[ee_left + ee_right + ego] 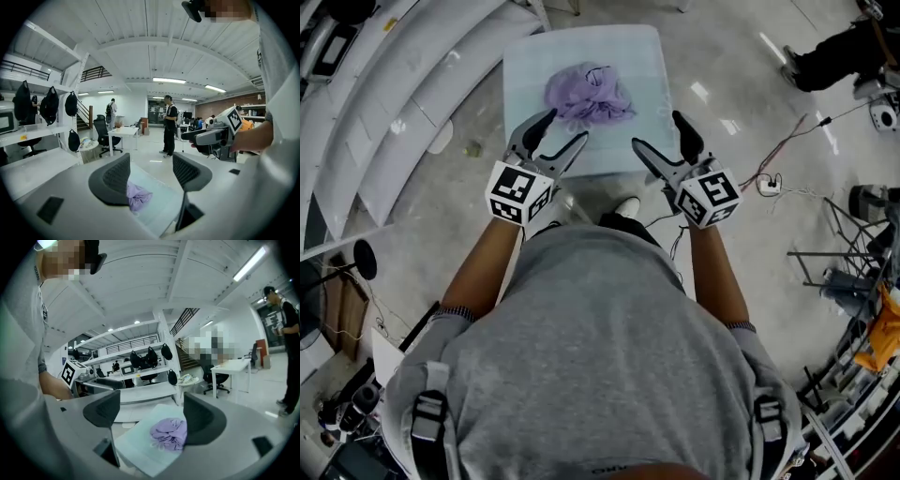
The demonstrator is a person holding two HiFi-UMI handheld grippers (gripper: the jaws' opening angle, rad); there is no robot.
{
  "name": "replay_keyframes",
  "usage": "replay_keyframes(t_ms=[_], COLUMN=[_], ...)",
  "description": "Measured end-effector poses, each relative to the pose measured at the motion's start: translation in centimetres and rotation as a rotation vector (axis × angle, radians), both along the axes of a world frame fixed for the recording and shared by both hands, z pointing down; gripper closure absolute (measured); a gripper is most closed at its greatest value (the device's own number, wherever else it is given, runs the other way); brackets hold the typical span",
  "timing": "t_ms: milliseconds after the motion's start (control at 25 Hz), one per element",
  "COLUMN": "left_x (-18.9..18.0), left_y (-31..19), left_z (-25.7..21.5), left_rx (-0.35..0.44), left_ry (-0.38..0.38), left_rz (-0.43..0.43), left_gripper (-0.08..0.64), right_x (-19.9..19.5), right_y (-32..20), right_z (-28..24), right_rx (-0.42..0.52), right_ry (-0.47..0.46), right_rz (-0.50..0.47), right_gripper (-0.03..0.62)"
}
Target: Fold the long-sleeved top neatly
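Note:
A crumpled lilac long-sleeved top (587, 94) lies in a heap on a small pale green table (525, 141). My left gripper (554, 133) hovers open at the table's near left edge, nothing between its fingers. My right gripper (660, 134) hangs open at the near right edge, also empty. In the left gripper view the top (138, 197) shows between and beyond the jaws of the left gripper (151, 174). The right gripper view has the top (169, 433) bunched on the table (136, 446) ahead of the right gripper (154, 414).
White shelving (384, 112) runs along the left. Cables and a power strip (769, 183) lie on the floor at the right, with a metal rack (848, 272) beyond. A person stands in the room (169, 124) past the table, near desks and chairs.

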State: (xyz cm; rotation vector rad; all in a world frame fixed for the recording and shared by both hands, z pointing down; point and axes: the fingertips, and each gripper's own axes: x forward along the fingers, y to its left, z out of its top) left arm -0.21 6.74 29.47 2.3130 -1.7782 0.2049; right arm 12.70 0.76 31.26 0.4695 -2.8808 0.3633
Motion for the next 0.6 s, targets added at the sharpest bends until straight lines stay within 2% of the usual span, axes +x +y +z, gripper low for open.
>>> replay_keyframes(t_ms=[320, 600], left_x=[1.6, -0.7], left_y=[-3.9, -6.7], left_z=[1.6, 5.2], left_rx=[-0.035, -0.094], left_ry=[-0.049, -0.046], left_rz=[-0.08, -0.094], left_gripper=[0.276, 0.287], right_x=[1.4, -1.8], right_y=[-4.2, -6.2], right_z=[1.7, 6.1], right_rx=[-0.03, -0.075], right_ry=[0.019, 0.09], right_rz=[-0.093, -0.148], right_gripper=[0.156, 0.156])
